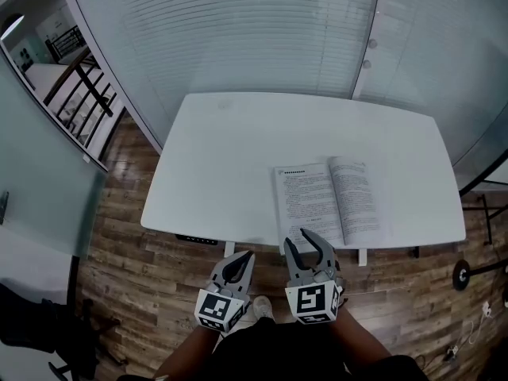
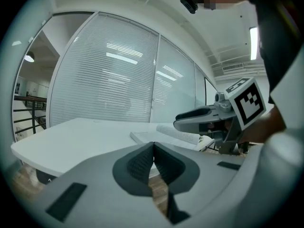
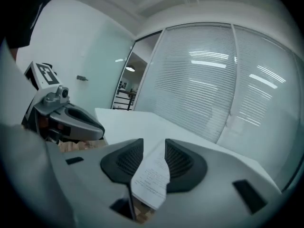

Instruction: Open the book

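Note:
The book [image 1: 329, 199] lies open on the white table [image 1: 230, 157], near the front edge, with printed pages facing up. My right gripper [image 1: 296, 237] hovers just in front of the book's near-left corner, its jaws apart. In the right gripper view, a printed page [image 3: 151, 177] shows in the gap of that gripper [image 3: 154, 151], and the pads do not press on it. My left gripper [image 1: 242, 257] hangs off the table's front edge, over the floor. It is shut and empty [image 2: 153, 146]. The left gripper view shows the book [image 2: 161, 134] behind the right gripper [image 2: 197, 118].
A glass wall with blinds [image 1: 262, 30] runs behind the table. Wooden floor [image 1: 127, 268] lies under and in front of it. A stair railing [image 1: 79, 86] stands at the far left, and a wheeled base [image 1: 462, 275] sits at the right.

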The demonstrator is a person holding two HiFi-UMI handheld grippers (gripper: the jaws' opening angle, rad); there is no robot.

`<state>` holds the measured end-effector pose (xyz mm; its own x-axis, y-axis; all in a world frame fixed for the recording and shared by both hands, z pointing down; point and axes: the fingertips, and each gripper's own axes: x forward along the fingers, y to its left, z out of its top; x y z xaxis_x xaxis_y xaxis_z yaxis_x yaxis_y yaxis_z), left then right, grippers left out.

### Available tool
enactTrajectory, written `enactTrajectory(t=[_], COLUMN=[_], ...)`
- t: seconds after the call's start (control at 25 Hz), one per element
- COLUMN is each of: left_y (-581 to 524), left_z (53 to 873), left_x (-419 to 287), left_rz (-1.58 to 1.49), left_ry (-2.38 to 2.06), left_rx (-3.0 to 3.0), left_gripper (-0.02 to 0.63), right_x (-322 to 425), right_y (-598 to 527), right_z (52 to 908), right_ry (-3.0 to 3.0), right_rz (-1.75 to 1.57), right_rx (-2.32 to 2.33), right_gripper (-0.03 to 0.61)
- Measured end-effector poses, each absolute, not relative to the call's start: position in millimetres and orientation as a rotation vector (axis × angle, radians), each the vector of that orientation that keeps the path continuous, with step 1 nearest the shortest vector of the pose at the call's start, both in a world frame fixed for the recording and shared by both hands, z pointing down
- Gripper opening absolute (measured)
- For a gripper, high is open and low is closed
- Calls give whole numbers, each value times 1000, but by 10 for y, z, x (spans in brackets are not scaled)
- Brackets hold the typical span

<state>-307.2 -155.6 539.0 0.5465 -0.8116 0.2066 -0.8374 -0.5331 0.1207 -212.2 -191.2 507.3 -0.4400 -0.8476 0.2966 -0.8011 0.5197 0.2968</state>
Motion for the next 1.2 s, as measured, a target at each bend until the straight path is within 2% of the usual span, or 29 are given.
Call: enactTrajectory(t=[0.12,0.28,0.64,1.2], left_y=[-1642,-1777,-1957,-1978], left_z=[5282,5201,5036,5024], left_x=[-2945,-2793,-2424,-2244], left_rz=[172,165,150,157], left_ry=[-1386,-1404,-1368,-1330], left_rx=[2611,2619,2682,2667], left_gripper=[11,11,11,11], right_x=[-1817,-1444,-1086,-749], right_y=[-1971,-2010,-2008,-1930], right_z=[4968,4878,4801,4847], right_ry=[-2359,-2347,-2362,-2284], right_rz=[-122,-70,-35,-14], right_rx=[1458,1558,1585,1733], right_gripper=[105,10,5,3])
